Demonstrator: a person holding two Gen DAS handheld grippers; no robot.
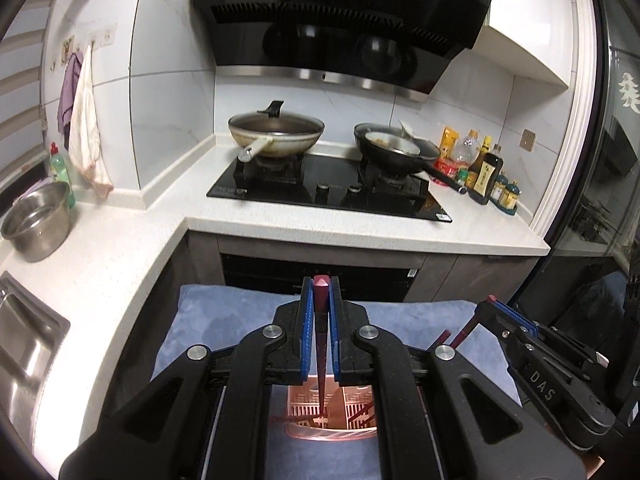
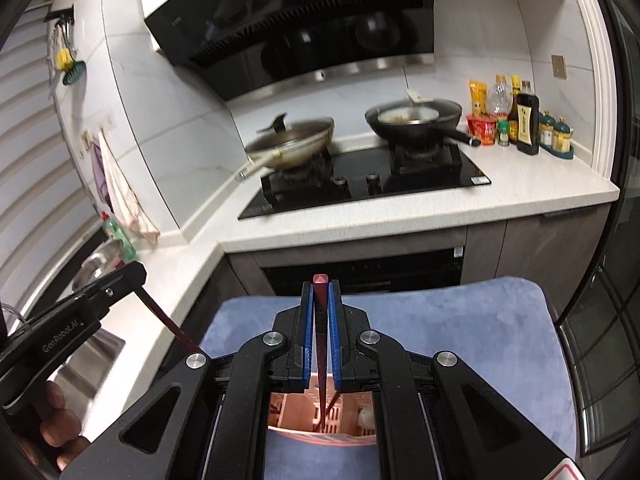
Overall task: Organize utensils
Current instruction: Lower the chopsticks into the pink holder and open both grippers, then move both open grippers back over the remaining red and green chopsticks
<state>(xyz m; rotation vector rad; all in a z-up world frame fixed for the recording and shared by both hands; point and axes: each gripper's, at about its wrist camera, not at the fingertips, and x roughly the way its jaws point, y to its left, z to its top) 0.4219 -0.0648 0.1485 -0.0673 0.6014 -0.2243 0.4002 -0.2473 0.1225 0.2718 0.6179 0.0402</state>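
Observation:
My left gripper (image 1: 321, 286) is shut on a dark red chopstick (image 1: 321, 320) that runs back between its blue pads, thin tip down into a pink slotted utensil holder (image 1: 332, 432). My right gripper (image 2: 321, 285) is shut on a second dark red chopstick (image 2: 321, 308), whose tip also reaches into the pink holder (image 2: 296, 428). Each wrist view shows the other gripper: the right gripper (image 1: 490, 301) at the right edge with its chopstick (image 1: 460, 334), the left gripper (image 2: 136, 270) at the left edge with its chopstick (image 2: 168, 322). Other chopsticks lie inside the holder.
The holder stands on a blue cloth (image 1: 224, 320). Beyond are a white L-shaped counter (image 1: 320, 224), a black hob (image 1: 312, 188) with a lidded wok (image 1: 276, 134) and a black pan (image 1: 394, 148), sauce bottles (image 1: 486, 168), a steel pot (image 1: 38, 220), a sink (image 1: 24, 344). A hand (image 2: 52, 420) holds the left gripper.

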